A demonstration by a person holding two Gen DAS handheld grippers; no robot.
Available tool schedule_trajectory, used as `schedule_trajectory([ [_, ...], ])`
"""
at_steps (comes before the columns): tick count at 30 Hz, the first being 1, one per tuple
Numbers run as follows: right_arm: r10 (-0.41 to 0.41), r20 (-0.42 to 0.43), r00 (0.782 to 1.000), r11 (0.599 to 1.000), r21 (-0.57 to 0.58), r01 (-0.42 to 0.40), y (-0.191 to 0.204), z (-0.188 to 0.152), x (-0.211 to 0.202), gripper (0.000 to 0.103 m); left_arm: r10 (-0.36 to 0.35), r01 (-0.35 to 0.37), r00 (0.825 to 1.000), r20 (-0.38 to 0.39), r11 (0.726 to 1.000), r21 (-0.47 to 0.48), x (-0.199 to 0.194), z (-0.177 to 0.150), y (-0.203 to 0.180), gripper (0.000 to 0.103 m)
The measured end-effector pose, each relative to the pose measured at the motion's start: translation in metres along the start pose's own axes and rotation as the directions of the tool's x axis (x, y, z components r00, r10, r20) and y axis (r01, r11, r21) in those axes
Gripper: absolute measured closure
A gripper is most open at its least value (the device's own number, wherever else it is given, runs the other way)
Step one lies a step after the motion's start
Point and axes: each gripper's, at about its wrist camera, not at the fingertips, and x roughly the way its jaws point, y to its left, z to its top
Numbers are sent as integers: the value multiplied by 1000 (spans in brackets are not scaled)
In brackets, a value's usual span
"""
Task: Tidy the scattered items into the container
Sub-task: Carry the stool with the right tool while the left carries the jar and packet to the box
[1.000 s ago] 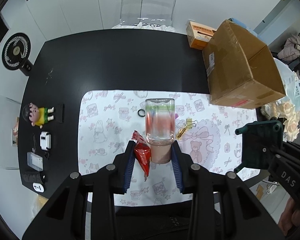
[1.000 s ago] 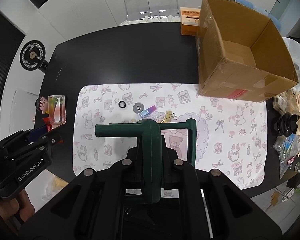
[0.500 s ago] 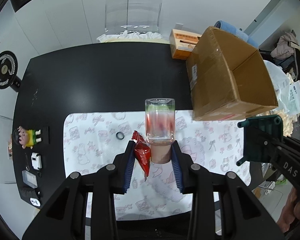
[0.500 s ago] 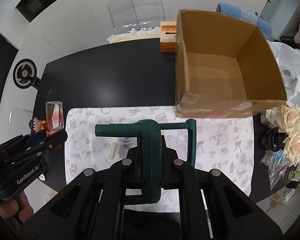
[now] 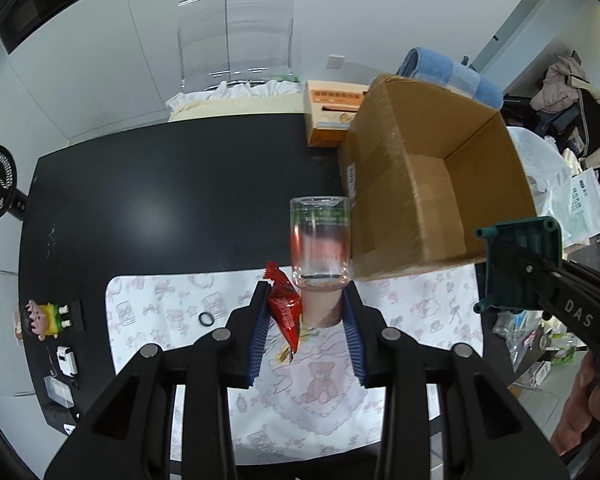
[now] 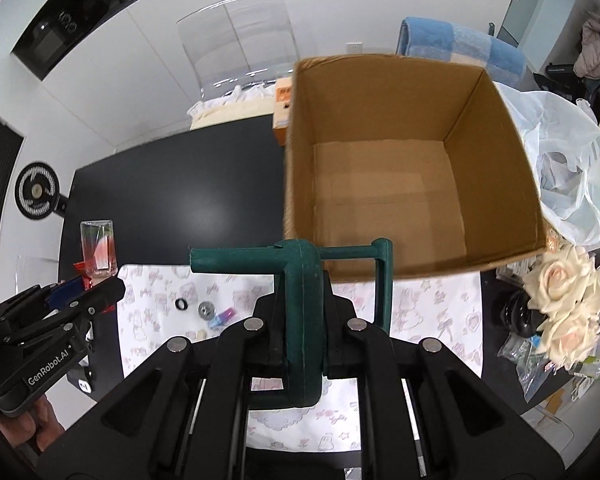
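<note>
My left gripper (image 5: 305,300) is shut on the pink cap of a clear glass jar (image 5: 320,246), with a red snack packet (image 5: 284,308) pinched beside it. The jar hangs above the mat's far edge, just left of the open cardboard box (image 5: 432,200). My right gripper (image 6: 302,320) is shut on a dark green plastic frame (image 6: 300,280), held in front of the box (image 6: 400,168), whose inside looks bare. On the patterned mat (image 6: 432,312) lie a black ring (image 6: 181,304), a metal washer (image 6: 206,309) and a small blue and pink item (image 6: 220,317).
An orange tissue box (image 5: 332,120) stands behind the cardboard box on the black table (image 5: 172,184). A toy figurine (image 5: 44,318) and small gadgets lie at the left edge. Cream roses (image 6: 564,304) and a plastic bag (image 6: 564,184) crowd the right side. A clear chair (image 5: 236,40) stands behind.
Both grippers have risen and moved forward toward the cardboard box, each keeping its load. The box now looms larger and its inside shows in both views.
</note>
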Motion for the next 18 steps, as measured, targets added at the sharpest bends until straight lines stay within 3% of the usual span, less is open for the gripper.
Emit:
schedule_trajectory([
  [18,-30,-10,1000,1000,7,30,-64,75,13,93,0,1,1000,-23,1000,29,39,56,-67,69],
])
